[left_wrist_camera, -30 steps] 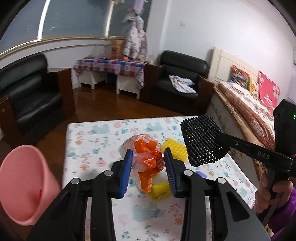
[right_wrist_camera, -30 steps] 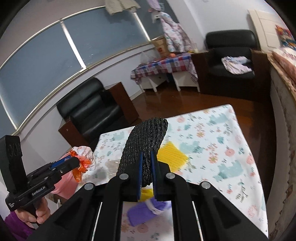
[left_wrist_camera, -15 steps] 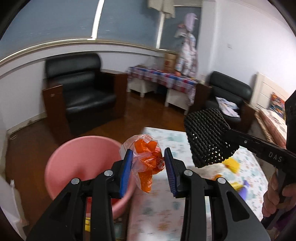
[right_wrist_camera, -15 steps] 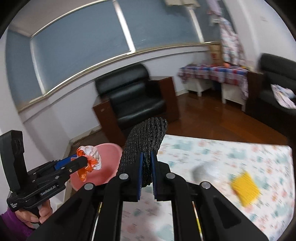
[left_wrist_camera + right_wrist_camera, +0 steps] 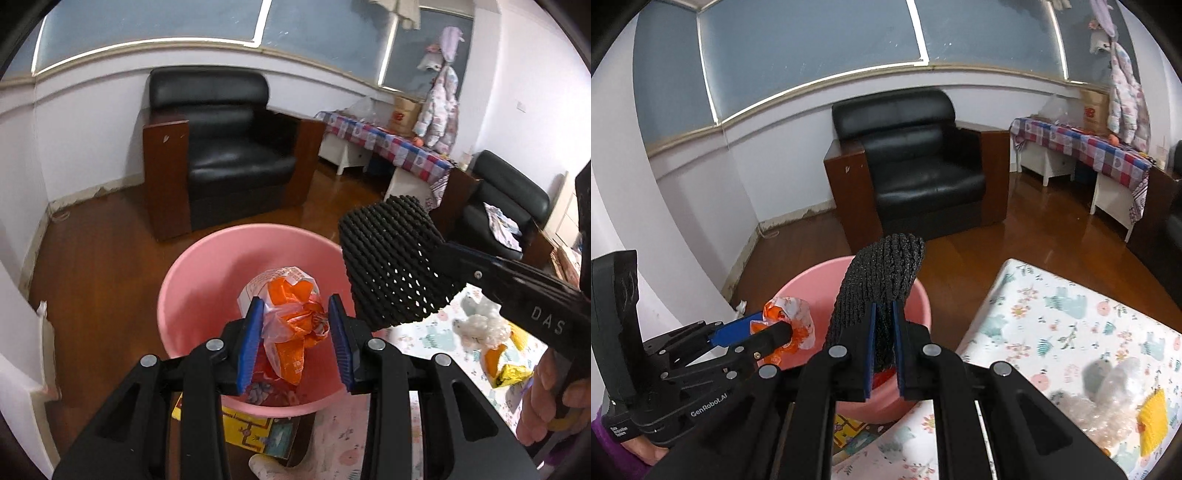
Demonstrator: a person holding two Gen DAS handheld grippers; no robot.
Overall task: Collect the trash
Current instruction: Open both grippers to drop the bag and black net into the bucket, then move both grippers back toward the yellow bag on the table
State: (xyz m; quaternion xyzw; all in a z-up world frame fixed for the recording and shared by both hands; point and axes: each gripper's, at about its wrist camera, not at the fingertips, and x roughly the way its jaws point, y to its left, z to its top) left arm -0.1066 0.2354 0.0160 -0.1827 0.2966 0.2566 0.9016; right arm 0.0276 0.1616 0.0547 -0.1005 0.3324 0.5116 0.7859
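The left gripper [image 5: 295, 328], low centre of its view, is opening around a crumpled orange-and-white plastic wrapper [image 5: 291, 325]. The right gripper [image 5: 884, 332] clamps a black mesh pad [image 5: 882, 273], low centre.

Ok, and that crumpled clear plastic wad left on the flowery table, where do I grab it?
Probably from above, pinching the raised middle of the plastic wad. It lies as a soft, puffy lump on the table, so the fingers can squash it anywhere, while the yellow pad crowds its right side in the right wrist view.
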